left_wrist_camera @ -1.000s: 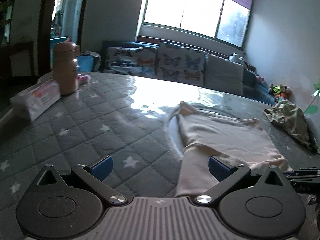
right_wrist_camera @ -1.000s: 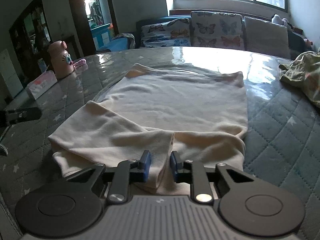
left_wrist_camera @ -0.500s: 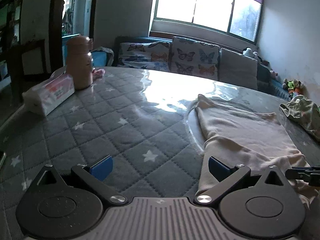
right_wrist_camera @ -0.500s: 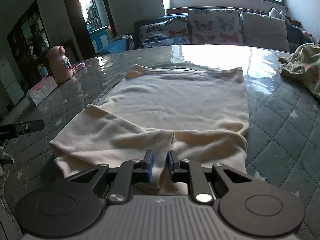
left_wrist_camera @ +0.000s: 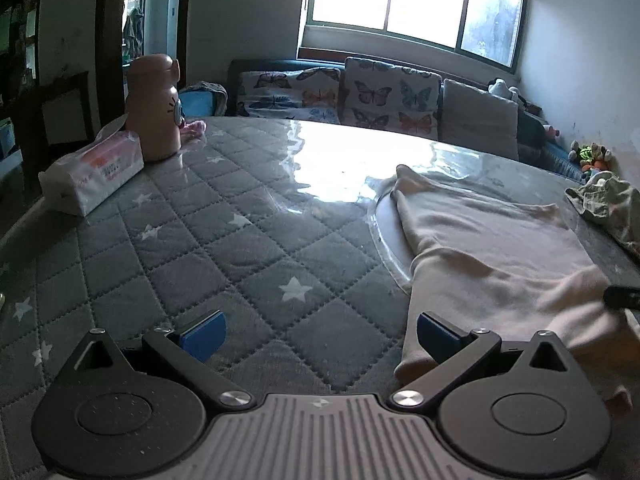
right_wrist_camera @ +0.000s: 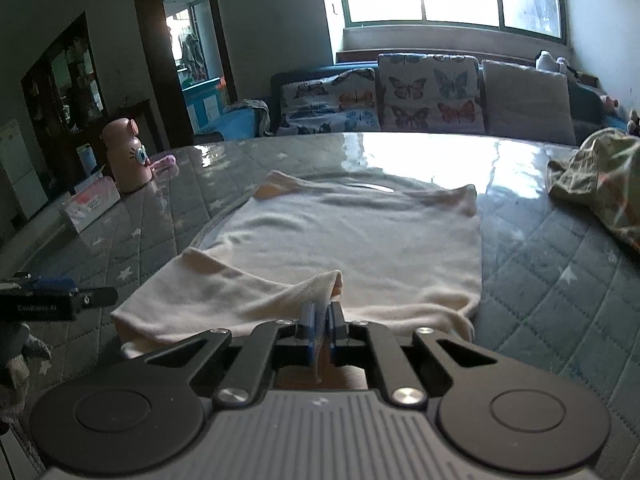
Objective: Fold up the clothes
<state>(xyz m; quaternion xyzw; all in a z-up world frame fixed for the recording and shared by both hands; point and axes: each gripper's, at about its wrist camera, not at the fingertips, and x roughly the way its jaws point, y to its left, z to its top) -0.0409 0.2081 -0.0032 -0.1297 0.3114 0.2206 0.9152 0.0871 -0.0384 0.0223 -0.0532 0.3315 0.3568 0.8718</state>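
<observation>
A cream shirt point(right_wrist_camera: 360, 236) lies flat on the quilted grey table point(right_wrist_camera: 540, 288), with its near sleeves folded inward. My right gripper point(right_wrist_camera: 320, 320) is shut on a fold of the cream shirt at its near edge and lifts it slightly. My left gripper point(left_wrist_camera: 320, 336) is open and empty, low over the table, with the cream shirt point(left_wrist_camera: 480, 256) just to its right. Its right finger point(left_wrist_camera: 436, 336) is at the shirt's left edge. The left gripper's tip also shows in the right wrist view point(right_wrist_camera: 60, 304).
An olive garment point(right_wrist_camera: 596, 184) lies crumpled at the table's right. A pink bottle point(left_wrist_camera: 154, 108) and a tissue pack point(left_wrist_camera: 92, 172) stand at the far left. A sofa with butterfly cushions point(right_wrist_camera: 400, 92) is behind the table.
My right gripper closed tight on the shirt fold and raised it a little. My left gripper moved left, away from the shirt, staying open.
</observation>
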